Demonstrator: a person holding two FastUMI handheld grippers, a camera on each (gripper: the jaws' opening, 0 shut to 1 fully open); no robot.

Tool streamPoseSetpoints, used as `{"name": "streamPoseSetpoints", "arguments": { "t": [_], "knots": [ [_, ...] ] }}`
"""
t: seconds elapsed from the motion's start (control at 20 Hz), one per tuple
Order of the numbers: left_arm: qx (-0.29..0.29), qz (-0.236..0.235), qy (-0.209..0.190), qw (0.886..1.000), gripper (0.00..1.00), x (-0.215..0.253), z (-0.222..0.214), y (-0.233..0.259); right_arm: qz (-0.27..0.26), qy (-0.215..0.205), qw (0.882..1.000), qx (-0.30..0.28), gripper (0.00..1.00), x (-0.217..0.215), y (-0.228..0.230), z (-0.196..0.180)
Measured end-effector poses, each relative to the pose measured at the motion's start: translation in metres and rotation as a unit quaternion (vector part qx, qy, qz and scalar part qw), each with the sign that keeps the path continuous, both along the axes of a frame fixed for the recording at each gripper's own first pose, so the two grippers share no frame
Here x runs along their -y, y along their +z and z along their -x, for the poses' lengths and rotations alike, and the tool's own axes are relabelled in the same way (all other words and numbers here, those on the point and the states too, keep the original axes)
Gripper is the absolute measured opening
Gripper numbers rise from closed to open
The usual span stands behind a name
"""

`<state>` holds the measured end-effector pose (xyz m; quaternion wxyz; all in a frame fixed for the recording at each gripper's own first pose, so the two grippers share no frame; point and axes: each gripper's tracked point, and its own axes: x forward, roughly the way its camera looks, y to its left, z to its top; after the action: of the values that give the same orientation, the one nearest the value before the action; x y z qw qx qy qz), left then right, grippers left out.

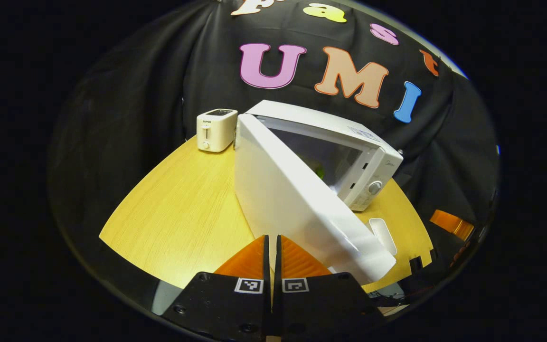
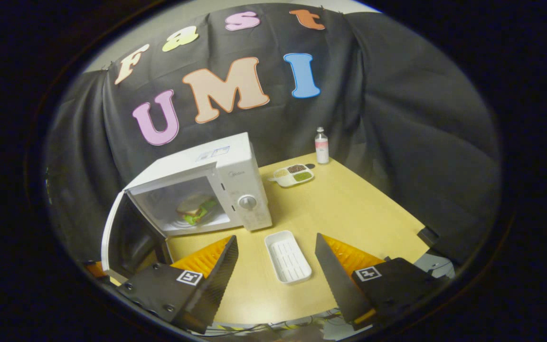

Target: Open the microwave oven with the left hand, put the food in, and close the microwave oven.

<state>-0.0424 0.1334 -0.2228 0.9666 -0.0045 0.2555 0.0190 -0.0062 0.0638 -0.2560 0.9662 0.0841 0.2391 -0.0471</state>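
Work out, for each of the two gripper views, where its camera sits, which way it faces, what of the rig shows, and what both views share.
Left gripper view: rides the left gripper, fingers together, facing the open door's outer face; toaster behind.
Right gripper view: rides the right gripper, fingers apart, facing the microwave front, sandwich inside, white tray below.
Shared: microwave, door, yellow table.

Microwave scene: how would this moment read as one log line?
microwave door: open | sandwich: inside | white tray: empty on table | left gripper: shut | right gripper: open
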Motion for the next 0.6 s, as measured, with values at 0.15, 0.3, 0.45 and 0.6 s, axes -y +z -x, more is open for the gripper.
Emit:
{"name": "streamPoseSetpoints", "arguments": {
  "t": [0.15,0.3,0.45,0.6],
  "knots": [
    [0.006,-0.017,-0.005,1.0,0.0,0.015,-0.012,0.001,0.01,0.008,1.0,0.003,1.0,0.015,0.004,-0.001],
    [0.006,-0.016,-0.016,1.0,0.0,0.034,-0.024,-0.002,0.011,0.008,1.0,0.02,1.0,0.032,0.007,-0.012],
    [0.007,-0.021,-0.033,0.999,0.0,0.056,-0.039,-0.004,0.006,0.004,0.999,0.034,1.0,0.042,0.013,-0.019],
    [0.008,-0.02,-0.067,0.998,0.01,0.085,-0.047,-0.005,0.012,-0.002,0.999,0.036,1.0,0.054,0.013,-0.02]
  ]
}}
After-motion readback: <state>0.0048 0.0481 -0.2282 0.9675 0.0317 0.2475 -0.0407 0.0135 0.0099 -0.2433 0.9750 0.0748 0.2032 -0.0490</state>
